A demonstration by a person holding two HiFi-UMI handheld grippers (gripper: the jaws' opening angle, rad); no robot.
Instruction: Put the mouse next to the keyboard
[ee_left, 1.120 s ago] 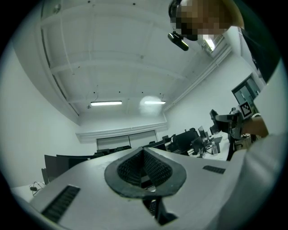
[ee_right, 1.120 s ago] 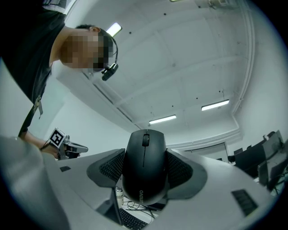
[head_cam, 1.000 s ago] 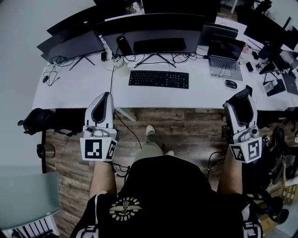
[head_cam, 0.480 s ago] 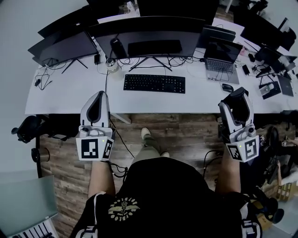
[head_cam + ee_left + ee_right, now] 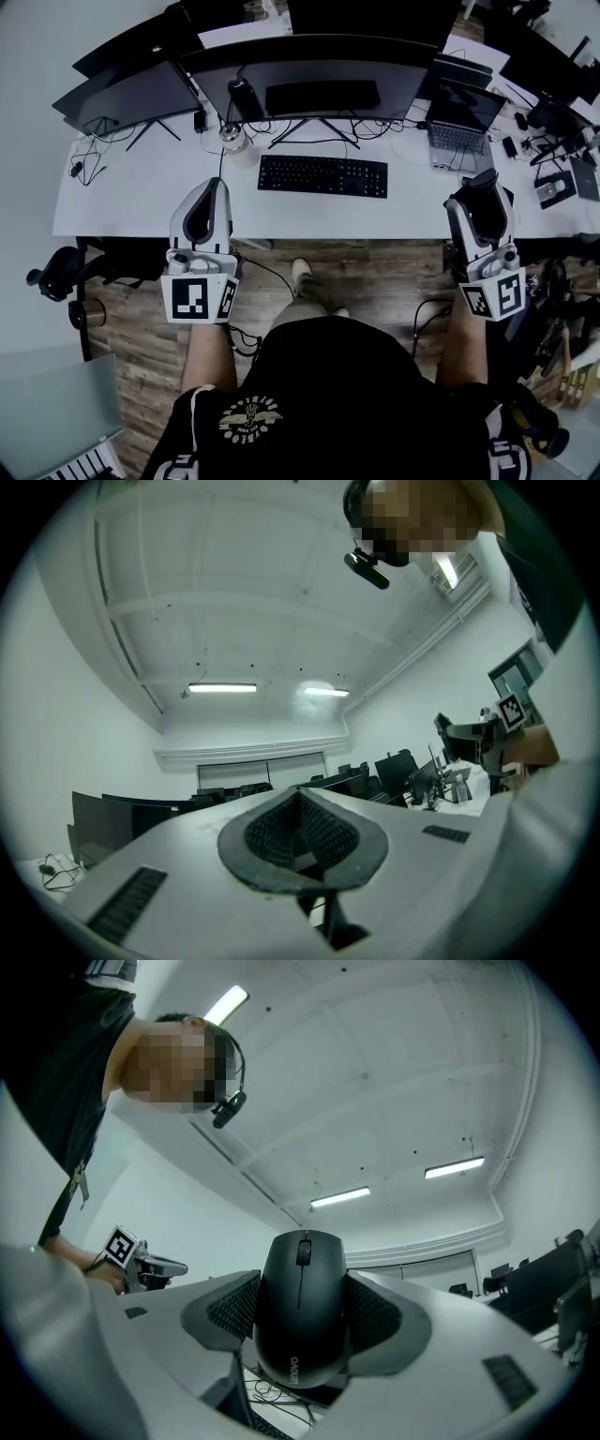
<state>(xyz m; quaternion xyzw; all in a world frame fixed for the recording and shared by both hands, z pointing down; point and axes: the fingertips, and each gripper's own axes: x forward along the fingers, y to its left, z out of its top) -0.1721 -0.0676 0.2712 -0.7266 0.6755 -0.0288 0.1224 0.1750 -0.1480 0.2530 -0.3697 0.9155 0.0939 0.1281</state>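
Observation:
A black mouse (image 5: 302, 1312) sits upright between the jaws of my right gripper (image 5: 302, 1335), whose textured pads (image 5: 234, 1307) press on its two sides. In the head view that gripper (image 5: 484, 184) hangs over the front edge of the white desk (image 5: 141, 197) at the right, the mouse (image 5: 486, 199) dark between its fingers. The black keyboard (image 5: 322, 176) lies at the desk's middle, well to the left of it. My left gripper (image 5: 208, 195) hovers at the desk's front edge, left of the keyboard. Its pads (image 5: 328, 832) meet with nothing between them.
Dark monitors (image 5: 319, 75) stand behind the keyboard, cables and a small jar (image 5: 232, 137) lying between them. An open laptop (image 5: 457, 131) sits at the back right, with more gear on the desk beyond it. Below the desk is wooden floor, with a chair (image 5: 56, 272) at the left.
The head view has shifted slightly. Both grippers stay near the desk's front edge, and the right one still holds the mouse.

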